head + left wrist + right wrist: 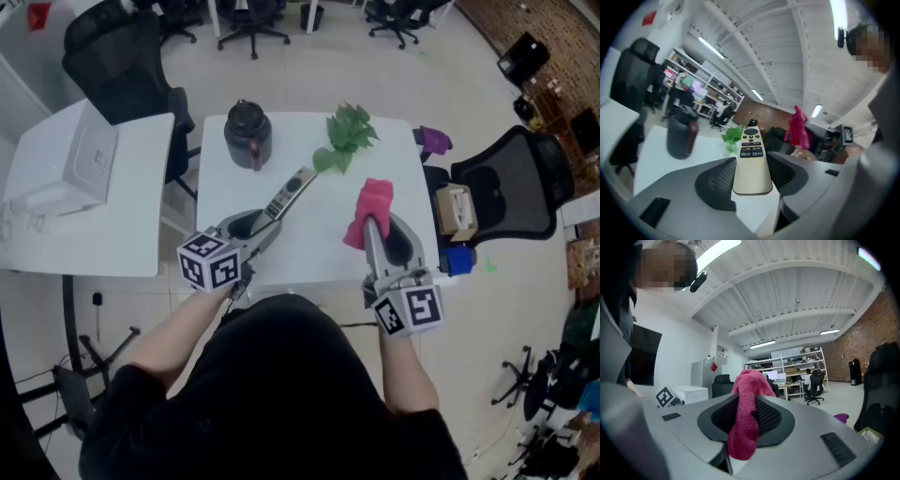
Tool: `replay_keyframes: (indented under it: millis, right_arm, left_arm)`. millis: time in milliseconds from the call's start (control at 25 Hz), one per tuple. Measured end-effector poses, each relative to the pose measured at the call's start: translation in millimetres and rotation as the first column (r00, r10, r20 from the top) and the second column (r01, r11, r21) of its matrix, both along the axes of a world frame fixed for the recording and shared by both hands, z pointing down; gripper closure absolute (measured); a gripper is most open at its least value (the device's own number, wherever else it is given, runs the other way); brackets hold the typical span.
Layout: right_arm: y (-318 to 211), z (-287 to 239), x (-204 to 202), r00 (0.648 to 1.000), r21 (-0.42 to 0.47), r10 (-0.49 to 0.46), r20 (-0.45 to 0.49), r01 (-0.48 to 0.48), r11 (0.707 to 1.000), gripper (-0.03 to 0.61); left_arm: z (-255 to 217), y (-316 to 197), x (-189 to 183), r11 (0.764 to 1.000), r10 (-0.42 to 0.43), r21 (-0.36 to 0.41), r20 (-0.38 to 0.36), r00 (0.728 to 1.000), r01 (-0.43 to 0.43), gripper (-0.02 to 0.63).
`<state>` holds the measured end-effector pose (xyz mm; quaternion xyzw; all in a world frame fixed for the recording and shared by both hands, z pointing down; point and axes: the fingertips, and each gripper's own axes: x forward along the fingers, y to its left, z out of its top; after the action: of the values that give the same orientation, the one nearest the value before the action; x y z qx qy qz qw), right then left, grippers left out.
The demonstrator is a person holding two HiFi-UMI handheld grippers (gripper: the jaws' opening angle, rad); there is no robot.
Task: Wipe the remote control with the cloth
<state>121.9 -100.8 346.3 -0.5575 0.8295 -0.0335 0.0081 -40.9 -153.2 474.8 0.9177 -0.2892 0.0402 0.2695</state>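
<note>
My left gripper [265, 221] is shut on the near end of a slim beige remote control [288, 194], which sticks out over the white table [309, 253] toward the plant. In the left gripper view the remote [752, 159] lies between the jaws with its buttons facing up, clamped by my left gripper [752, 180]. My right gripper [375, 232] is shut on a pink cloth [369, 212], held to the right of the remote and apart from it. The cloth [745, 420] is bunched between the jaws of my right gripper [746, 420] and hangs below them.
A black kettle [247, 134] stands at the table's back left and a green leafy plant [345, 137] at the back middle. A white box [66, 169] lies on a side table at left. A black office chair [511, 187] and an open cardboard box [455, 209] stand at right.
</note>
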Motion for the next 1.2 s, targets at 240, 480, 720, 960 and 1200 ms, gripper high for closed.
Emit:
replay_keyframes:
  millis: [240,480,720,960,1200]
  right_arm:
    - [6,50,-8,0.983,-0.105,0.024,-0.184,-0.044,0.994,0.48]
    - [10,86,-15,0.978,-0.195,0.0,-0.21,-0.042,0.98,0.48]
    - [14,97,-15,0.971,-0.222,-0.008,-0.24,-0.047,0.974,0.48]
    - [15,102,-18,0.968,-0.235,-0.02,-0.252,-0.041,0.971,0.48]
    - [14,102,-18,0.967,-0.236,-0.022,-0.253,-0.04,0.971,0.48]
  left_arm:
    - [108,-31,-115,0.897,-0.411,-0.014,0.339,0.846,0.441,0.405]
    - [186,-35,-168,0.812,-0.484,-0.028,0.525,0.7,0.583,0.405]
    - [225,-30,-176,0.772,-0.468,-0.078,0.601,0.648,0.63,0.405]
    - [247,-25,-173,0.774,-0.402,-0.104,0.681,0.612,0.624,0.405]
    - [253,-23,-174,0.776,-0.367,-0.103,0.728,0.579,0.622,0.402]
